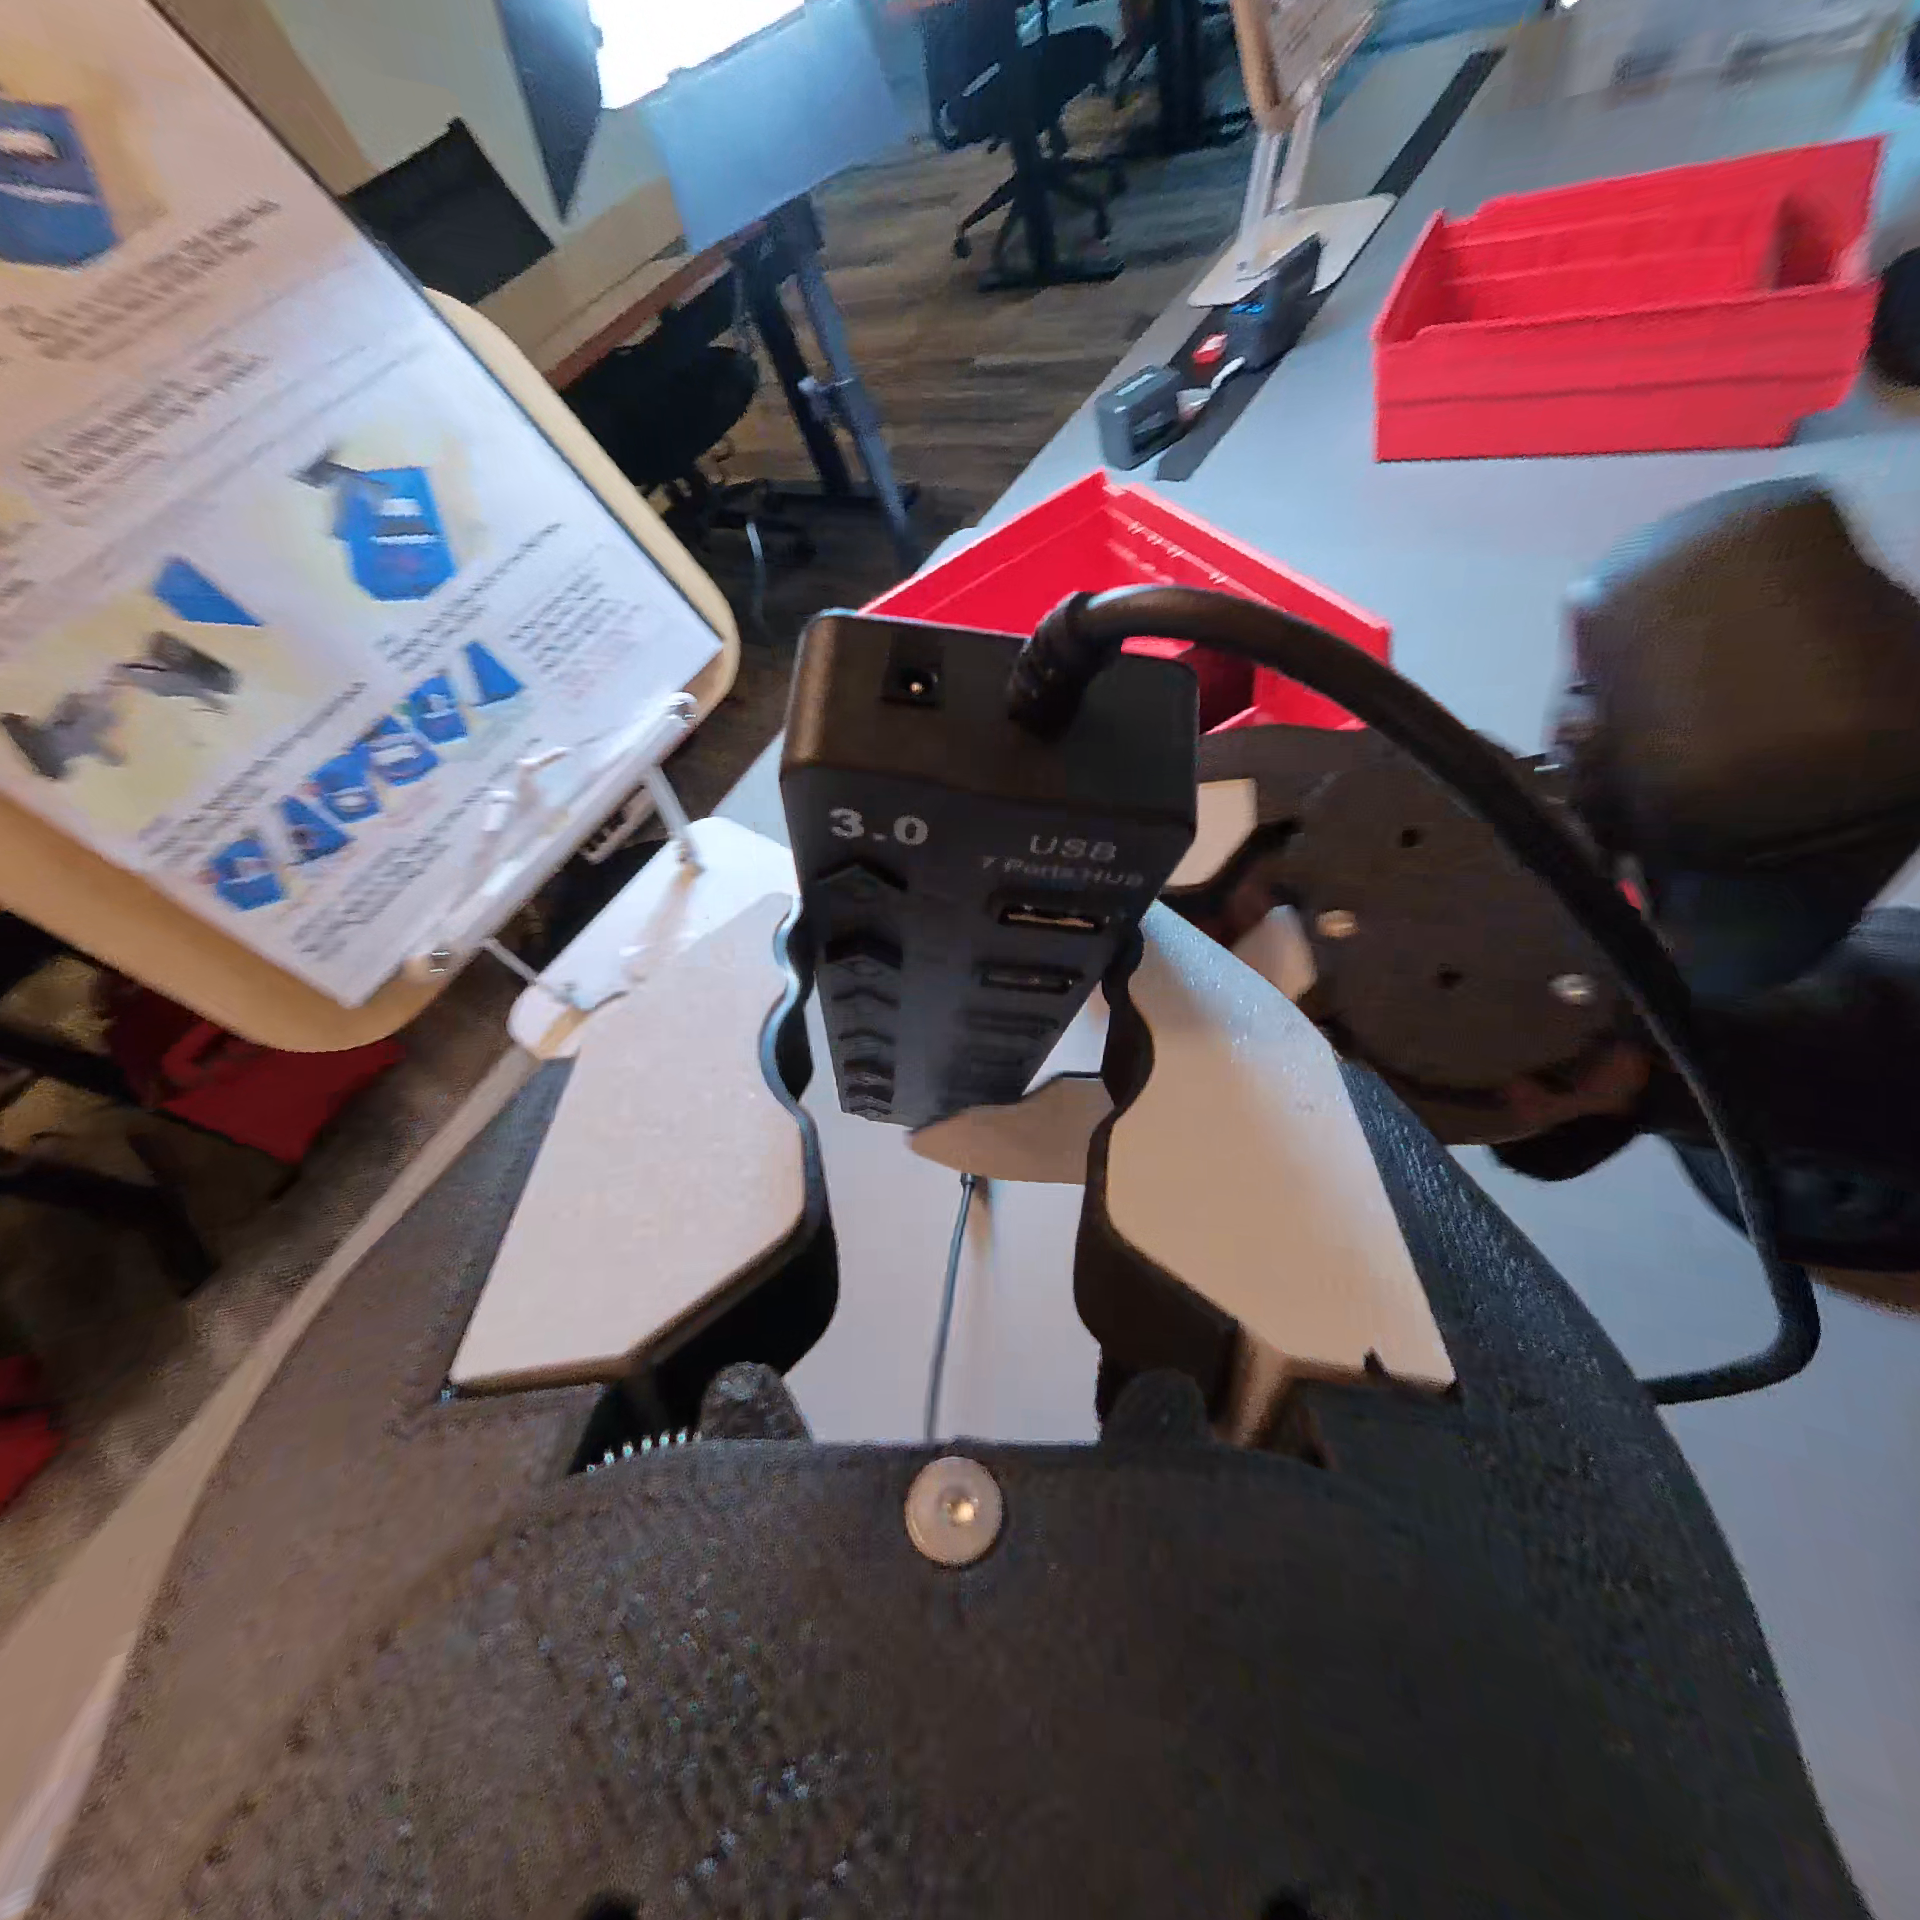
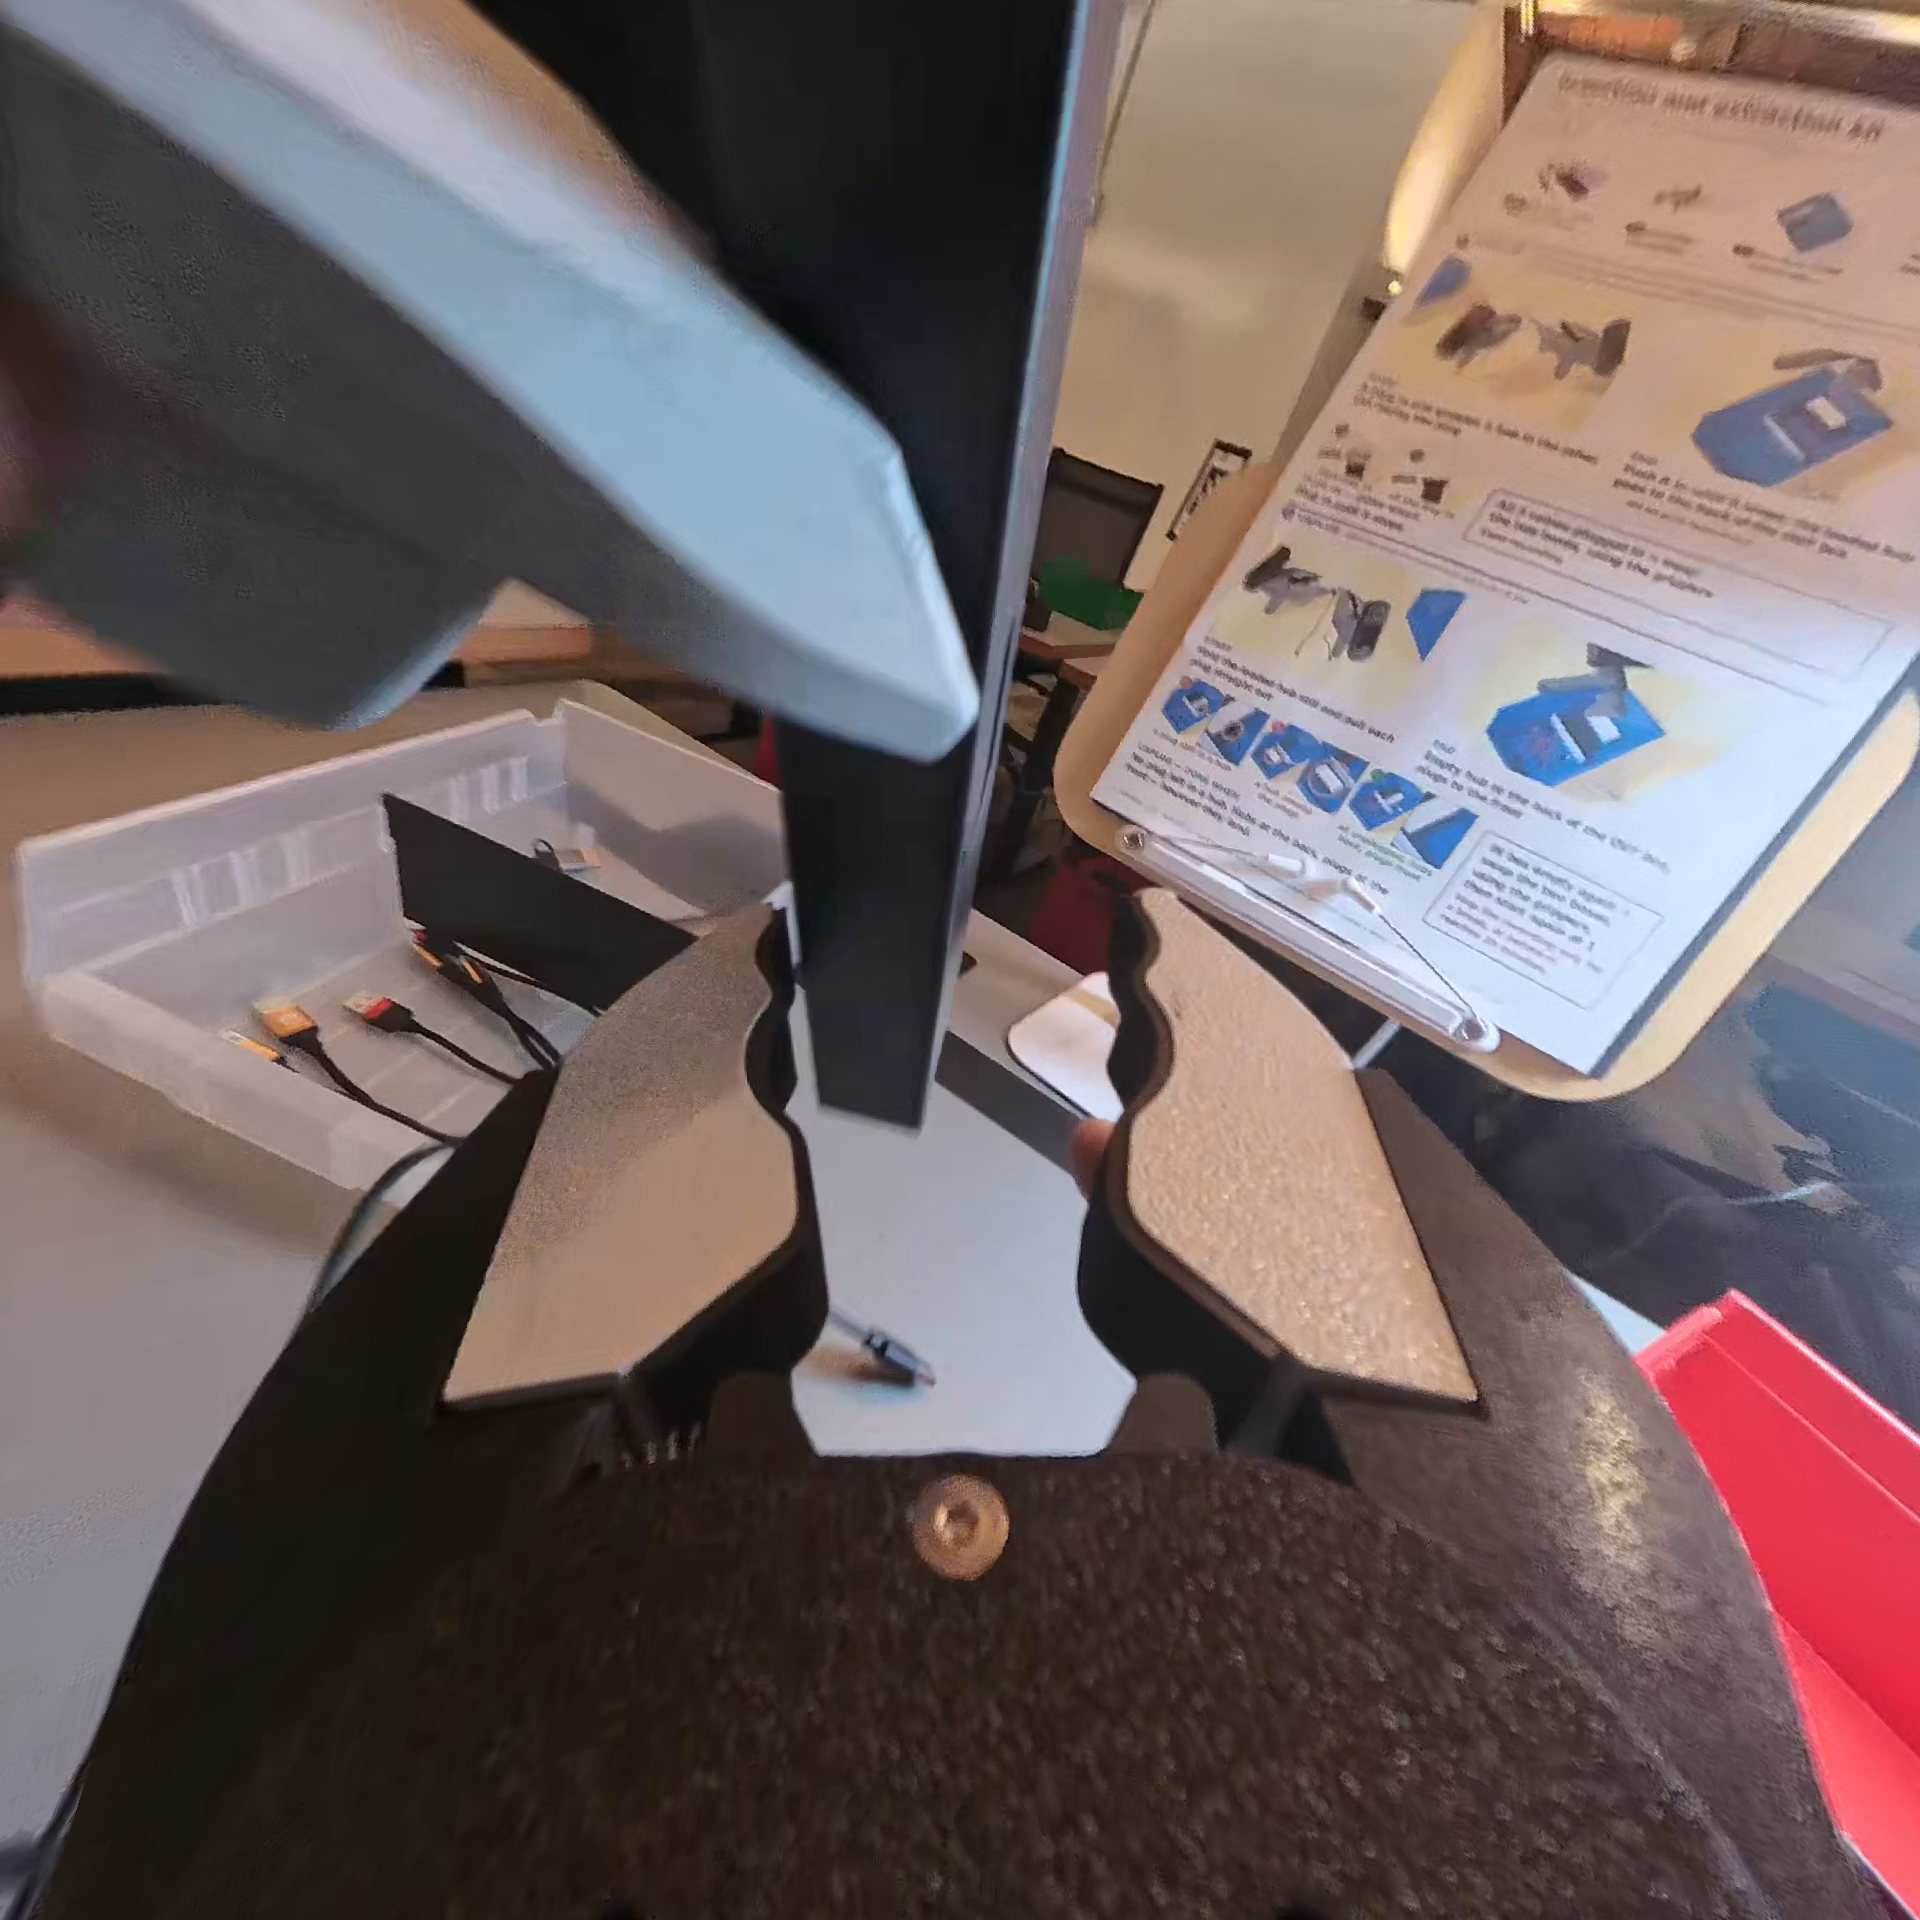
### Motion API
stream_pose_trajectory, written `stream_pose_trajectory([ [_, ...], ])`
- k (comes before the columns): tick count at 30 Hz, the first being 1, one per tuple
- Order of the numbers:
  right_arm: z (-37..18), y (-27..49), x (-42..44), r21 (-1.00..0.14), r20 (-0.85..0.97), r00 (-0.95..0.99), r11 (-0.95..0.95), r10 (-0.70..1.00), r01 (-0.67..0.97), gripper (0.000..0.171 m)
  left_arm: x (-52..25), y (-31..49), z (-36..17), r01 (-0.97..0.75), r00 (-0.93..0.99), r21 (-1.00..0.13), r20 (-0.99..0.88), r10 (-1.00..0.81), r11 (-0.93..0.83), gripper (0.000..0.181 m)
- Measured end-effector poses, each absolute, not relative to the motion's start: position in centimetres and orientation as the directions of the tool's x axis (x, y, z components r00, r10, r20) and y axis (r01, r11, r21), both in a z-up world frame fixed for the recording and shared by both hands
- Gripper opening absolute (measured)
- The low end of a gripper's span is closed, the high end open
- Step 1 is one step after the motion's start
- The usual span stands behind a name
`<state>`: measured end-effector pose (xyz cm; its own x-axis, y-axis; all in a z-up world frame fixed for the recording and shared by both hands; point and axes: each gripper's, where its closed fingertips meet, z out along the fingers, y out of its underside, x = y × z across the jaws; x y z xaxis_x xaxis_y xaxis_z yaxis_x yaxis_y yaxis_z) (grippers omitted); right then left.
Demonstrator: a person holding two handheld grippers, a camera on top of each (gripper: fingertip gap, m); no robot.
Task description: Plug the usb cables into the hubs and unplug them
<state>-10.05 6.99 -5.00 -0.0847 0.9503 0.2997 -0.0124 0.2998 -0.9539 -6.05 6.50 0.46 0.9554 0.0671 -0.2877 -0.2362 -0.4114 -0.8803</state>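
Note:
My left gripper (image 1: 956, 997) is shut on a black USB hub (image 1: 987, 790) and holds it upright above the table, ports facing the camera. The hub's own black cable (image 1: 1351, 707) loops off to the right. My right gripper (image 1: 1455, 935) is close on the hub's right side. In the right wrist view the right gripper (image 2: 956, 914) is open, with the hub's lower end (image 2: 883, 987) between its fingers, nearer the left finger. A left gripper finger (image 2: 520, 364) fills the upper left. A loose plug (image 2: 883, 1363) lies on the table below. Several USB cables (image 2: 374, 1013) lie in a clear tray (image 2: 125, 883).
An instruction board (image 1: 260, 520) on a stand leans at the table's edge, also in the right wrist view (image 2: 1558, 623). A red bin (image 1: 1122, 561) sits just behind the hub, another (image 1: 1621, 312) farther back. More hubs (image 1: 1143, 416) lie on a black strip. Across from one pair of fingers to the other is roughly 6 centimeters.

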Motion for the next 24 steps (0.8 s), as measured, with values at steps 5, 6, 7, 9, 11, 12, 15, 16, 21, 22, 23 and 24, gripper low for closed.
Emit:
stream_pose_trajectory([
  [5, -8.2, 7.7, -10.2, -0.909, 0.397, -0.177, 0.412, 0.9, 0.057, 0.04, -6.5, 6.8, -2.5, -0.159, 0.976, -0.909, -0.203, 0.075, -0.385, 0.054],
  [6, -8.9, 7.4, -10.0, -0.917, 0.358, -0.251, 0.389, 0.899, 0.085, 0.036, -6.6, 6.6, -2.9, -0.156, 0.979, -0.916, -0.192, 0.062, -0.371, 0.054],
  [7, -9.4, 6.9, -9.6, -0.93, 0.295, -0.337, 0.349, 0.894, 0.112, 0.033, -6.6, 6.4, -3.2, -0.155, 0.982, -0.924, -0.182, 0.048, -0.35, 0.052],
  [9, -9.9, 5.3, -8.3, -0.955, 0.104, -0.532, 0.233, 0.84, 0.183, 0.026, -6.5, 5.7, -3.3, -0.159, 0.986, -0.943, -0.167, 0.002, -0.291, 0.051],
  [11, -9.5, 3.5, -6.0, -0.958, -0.129, -0.713, 0.1, 0.689, 0.269, 0.025, -5.9, 5.0, -3.6, -0.124, 0.991, -0.959, -0.107, -0.078, -0.253, 0.058],
  [12, -9.1, 2.9, -4.9, -0.952, -0.211, -0.765, 0.05, 0.609, 0.302, 0.026, -5.5, 4.7, -3.8, -0.079, 0.991, -0.968, -0.051, -0.124, -0.238, 0.061],
  [15, -8.8, 1.1, -1.7, -0.912, -0.386, -0.854, -0.004, 0.349, 0.411, 0.026, -4.0, 4.5, -4.1, 0.064, 0.954, -0.98, 0.116, -0.276, -0.191, 0.062],
  [16, -8.9, 0.5, -1.0, -0.898, -0.425, -0.861, -0.007, 0.28, 0.441, 0.025, -3.6, 4.6, -4.4, 0.101, 0.935, -0.975, 0.161, -0.316, -0.196, 0.061],
  [21, -10.2, -0.4, -1.3, -0.852, -0.517, -0.828, -0.034, 0.217, 0.523, 0.027, -2.3, 4.6, -5.9, 0.189, 0.856, -0.945, 0.292, -0.427, -0.267, 0.028],
  [22, -10.1, 0.2, -2.1, -0.851, -0.519, -0.817, -0.068, 0.252, 0.521, 0.027, -3.0, 4.6, -5.8, 0.201, 0.864, -0.946, 0.293, -0.41, -0.252, 0.027],
  [23, -9.9, 0.9, -2.9, -0.853, -0.518, -0.807, -0.106, 0.284, 0.511, 0.028, -3.6, 4.4, -5.5, 0.226, 0.861, -0.946, 0.305, -0.408, -0.231, 0.025],
  [24, -9.6, 1.9, -3.8, -0.862, -0.504, -0.796, -0.143, 0.334, 0.485, 0.031, -4.3, 4.3, -5.4, 0.254, 0.863, -0.942, 0.324, -0.389, -0.22, 0.025],
])
